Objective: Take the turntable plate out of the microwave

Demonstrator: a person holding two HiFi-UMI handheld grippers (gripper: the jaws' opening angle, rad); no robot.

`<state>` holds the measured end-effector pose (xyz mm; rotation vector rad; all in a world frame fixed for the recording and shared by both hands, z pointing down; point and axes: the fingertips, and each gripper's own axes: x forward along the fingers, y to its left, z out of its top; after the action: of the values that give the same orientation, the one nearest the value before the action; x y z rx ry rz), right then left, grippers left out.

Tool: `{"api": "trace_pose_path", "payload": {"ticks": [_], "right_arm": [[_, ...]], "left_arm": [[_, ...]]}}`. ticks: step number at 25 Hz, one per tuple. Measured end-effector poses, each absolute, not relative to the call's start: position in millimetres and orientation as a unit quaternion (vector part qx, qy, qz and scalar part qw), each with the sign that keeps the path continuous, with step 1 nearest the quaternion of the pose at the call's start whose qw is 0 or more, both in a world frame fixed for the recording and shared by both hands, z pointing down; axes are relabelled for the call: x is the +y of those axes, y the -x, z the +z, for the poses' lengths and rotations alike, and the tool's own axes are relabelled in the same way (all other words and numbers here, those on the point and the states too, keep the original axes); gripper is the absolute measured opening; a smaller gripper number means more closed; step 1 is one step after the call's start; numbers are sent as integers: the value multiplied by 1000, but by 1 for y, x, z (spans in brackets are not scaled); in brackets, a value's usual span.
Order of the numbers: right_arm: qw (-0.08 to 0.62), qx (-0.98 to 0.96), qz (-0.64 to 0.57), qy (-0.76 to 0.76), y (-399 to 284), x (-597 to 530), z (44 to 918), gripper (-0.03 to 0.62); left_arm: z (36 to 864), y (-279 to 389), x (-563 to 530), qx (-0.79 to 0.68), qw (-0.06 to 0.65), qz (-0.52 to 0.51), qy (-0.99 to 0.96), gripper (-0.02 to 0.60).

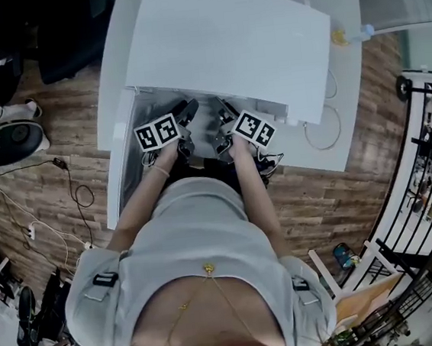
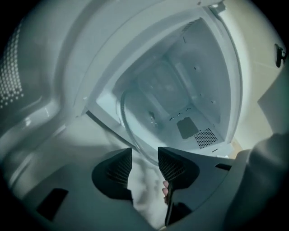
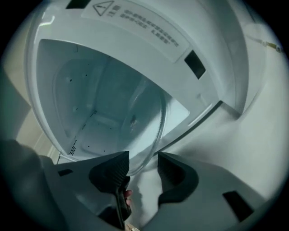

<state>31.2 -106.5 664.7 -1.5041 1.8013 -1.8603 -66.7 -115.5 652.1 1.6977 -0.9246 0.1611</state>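
The white microwave (image 1: 225, 44) stands on a white table (image 1: 340, 2), and I look down on its top. Its door (image 1: 116, 160) hangs open to the left. The clear glass turntable plate (image 2: 135, 119) lies in the cavity, its near rim reaching the front sill. My left gripper (image 2: 144, 155) is at the opening. The plate's rim runs toward the gap between its jaws, which stand apart without pressing on it. My right gripper (image 3: 143, 160) is beside it, likewise open, with the plate (image 3: 146, 122) curving in by its left jaw. Both grippers' marker cubes (image 1: 156, 132) show in the head view.
The cavity's back wall has a mesh vent (image 2: 205, 136). A cable (image 1: 327, 130) and a small yellow-tipped object (image 1: 338, 37) lie on the table to the right. Cords (image 1: 80, 194) trail over the wooden floor at left. A black rack (image 1: 429, 154) stands at right.
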Motion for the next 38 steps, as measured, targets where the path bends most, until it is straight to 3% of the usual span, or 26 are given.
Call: {"api": "trace_pose_path", "payload": {"ticks": [3,8,12,15,38], "right_arm": [[84,594,-633,490,-27,-111,670,200],[70,607,-623,489,-24,-113,671,117],[74,609,-621,488,-24,-112,671,110],[72,608,-623,487,-26,-108,672,107],[54,611,-643,458,-19,-42,662,94]], "left_arm": [[660,68,-121,-398,591,47,-700,195],[665,67,-131,-406,609,24,-681,196],[666,64,-131,-406,613,11,-678,124],[667,62,-126,-396,621,5,-676,117],[663,81,-83,-393,616,1,-683,137]]}}
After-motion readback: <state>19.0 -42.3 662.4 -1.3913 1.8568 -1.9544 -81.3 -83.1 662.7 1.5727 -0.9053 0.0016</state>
